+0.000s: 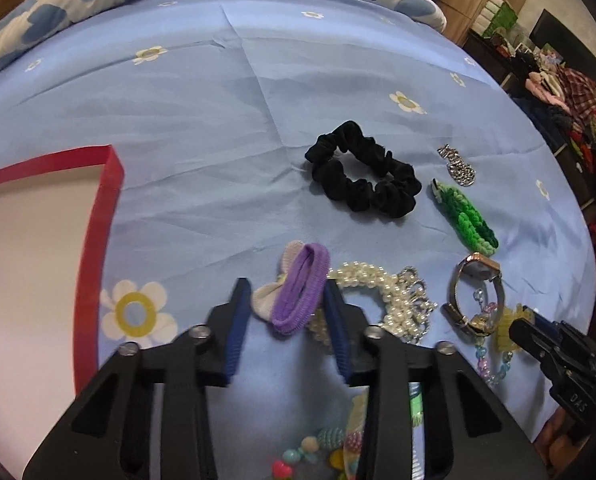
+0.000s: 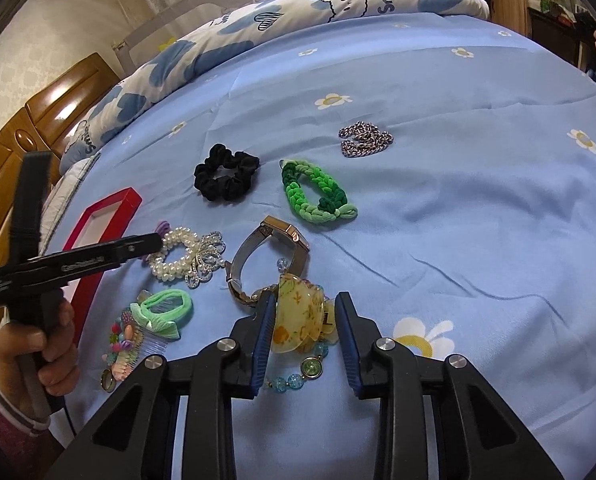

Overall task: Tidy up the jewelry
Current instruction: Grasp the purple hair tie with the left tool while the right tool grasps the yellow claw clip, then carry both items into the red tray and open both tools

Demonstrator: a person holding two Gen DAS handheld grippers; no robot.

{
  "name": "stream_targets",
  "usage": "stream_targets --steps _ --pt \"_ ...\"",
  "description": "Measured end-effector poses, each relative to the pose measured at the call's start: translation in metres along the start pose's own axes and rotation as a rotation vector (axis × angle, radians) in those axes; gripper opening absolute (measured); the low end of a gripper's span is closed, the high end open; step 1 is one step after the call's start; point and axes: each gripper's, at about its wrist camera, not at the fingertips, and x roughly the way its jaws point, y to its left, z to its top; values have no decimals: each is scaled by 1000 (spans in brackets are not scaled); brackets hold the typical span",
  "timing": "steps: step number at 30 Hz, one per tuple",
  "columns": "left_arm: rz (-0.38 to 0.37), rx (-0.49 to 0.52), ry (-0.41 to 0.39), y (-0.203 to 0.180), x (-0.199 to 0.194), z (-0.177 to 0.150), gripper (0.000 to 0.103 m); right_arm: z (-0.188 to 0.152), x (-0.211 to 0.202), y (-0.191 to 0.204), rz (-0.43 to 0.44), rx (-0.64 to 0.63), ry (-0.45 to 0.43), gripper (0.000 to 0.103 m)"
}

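Observation:
My left gripper [image 1: 288, 292] is open, its jaws on either side of a purple hair tie with a white bow [image 1: 298, 294] on the blue bedsheet. My right gripper [image 2: 305, 308] is open around a yellow patterned hair claw [image 2: 299, 316]; whether the jaws touch it I cannot tell. A red box [image 1: 98, 216] with a pale inside lies at the left; it also shows in the right wrist view [image 2: 110, 208]. A pearl bracelet [image 1: 381, 292], a watch [image 2: 266, 248], a black scrunchie [image 1: 361, 170], a green braided band [image 2: 317, 196] and a silver chain [image 2: 363, 138] lie around.
A green hair tie with a bow [image 2: 164, 308], a beaded comb [image 2: 128, 340] and a blue bead bracelet [image 2: 294, 376] lie near the front. A folded quilt [image 2: 298, 12] lies at the back of the bed. A wooden headboard [image 2: 26, 128] stands at the left, cluttered shelves [image 1: 557, 92] at the right.

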Motion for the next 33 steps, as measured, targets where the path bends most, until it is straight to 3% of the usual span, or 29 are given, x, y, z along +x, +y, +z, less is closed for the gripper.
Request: stream_targets --steps 3,17,33 --pt "-10 1 -10 1 -5 1 6 -1 -3 -3 12 7 -8 27" --pt "-66 -43 -104 11 -72 -24 4 4 -31 14 46 -16 -62 27" --pt "19 -215 -164 92 -127 -70 4 2 -18 113 206 -161 -26 27"
